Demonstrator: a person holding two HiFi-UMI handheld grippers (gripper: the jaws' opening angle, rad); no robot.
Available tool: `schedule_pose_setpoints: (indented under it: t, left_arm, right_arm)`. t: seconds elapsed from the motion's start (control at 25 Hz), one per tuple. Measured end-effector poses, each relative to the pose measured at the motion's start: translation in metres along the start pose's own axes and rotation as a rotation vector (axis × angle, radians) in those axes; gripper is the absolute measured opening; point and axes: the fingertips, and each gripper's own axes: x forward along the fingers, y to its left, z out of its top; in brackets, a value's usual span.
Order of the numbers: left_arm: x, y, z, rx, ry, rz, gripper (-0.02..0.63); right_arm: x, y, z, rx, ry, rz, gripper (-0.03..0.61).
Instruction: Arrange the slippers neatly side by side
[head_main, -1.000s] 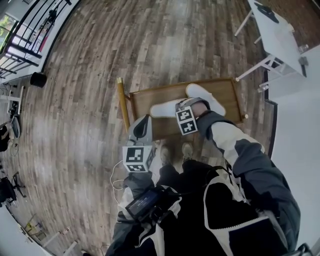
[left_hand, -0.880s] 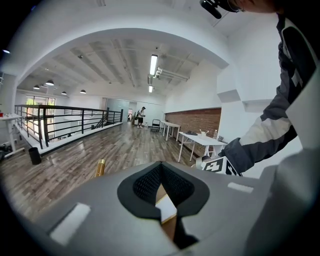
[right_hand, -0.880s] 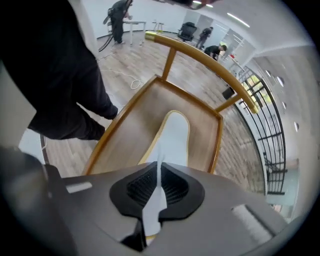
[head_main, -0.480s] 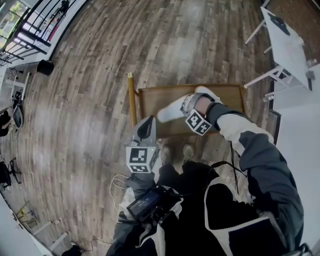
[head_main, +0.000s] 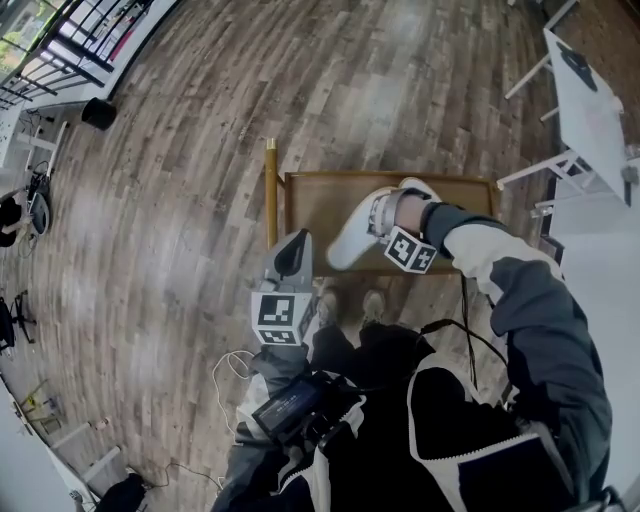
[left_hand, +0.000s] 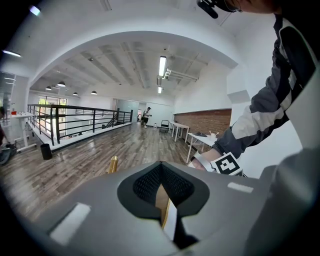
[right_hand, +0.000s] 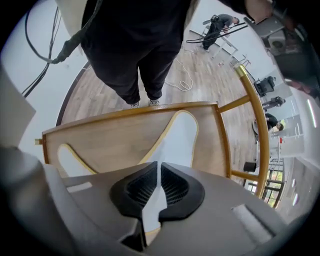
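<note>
Part of one flat white slipper with a yellowish edge (head_main: 414, 186) shows past the person's forearm in the head view. The rest is hidden behind the right gripper (head_main: 378, 216) and its marker cube. The right gripper view shows only its rounded end, lying on the low wooden tray (head_main: 305, 205) and cut off by the gripper body. There are two slippers in all. The other white slipper (head_main: 350, 235) is pinched at its edge between the right gripper's closed jaws and slants across the tray toward the near rim. Whether its far end touches the wood cannot be told. One gold tubular handle (head_main: 270, 190) stands at the tray's left side in the head view. Of the two grippers, the left gripper (head_main: 292, 245) hangs near the person's body, jaws pressed together on nothing, with only a sliver of background in the slit.
</note>
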Motion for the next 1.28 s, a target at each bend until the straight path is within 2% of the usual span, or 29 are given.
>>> schedule_pose_setpoints:
  t: [0.28,0.4,0.52,0.8,1.28]
  left_arm:
    - [-0.009,0.010,-0.003,-0.028,0.023,0.058,0.006]
    - [-0.013,0.018,-0.009,-0.027,0.018,0.085,0.006]
    - [-0.018,0.028,-0.010,-0.035,0.009,0.117,0.006]
    - [-0.022,0.034,-0.011,-0.049,0.013,0.151,0.006]
    - [-0.014,0.042,-0.019,-0.061,0.041,0.156,0.006]
  right_arm:
    - [0.001,-0.015,-0.014,-0.209,-0.019,-0.013,0.017]
    - [-0.008,-0.005,-0.022,-0.309,-0.035,0.005,0.015]
    - [-0.020,0.013,-0.028,-0.354,-0.055,0.032,0.015]
    - [-0.001,0.020,-0.026,-0.362,-0.083,0.021,0.015]
    - [0.040,-0.024,-0.039,-0.200,-0.048,0.021,0.021]
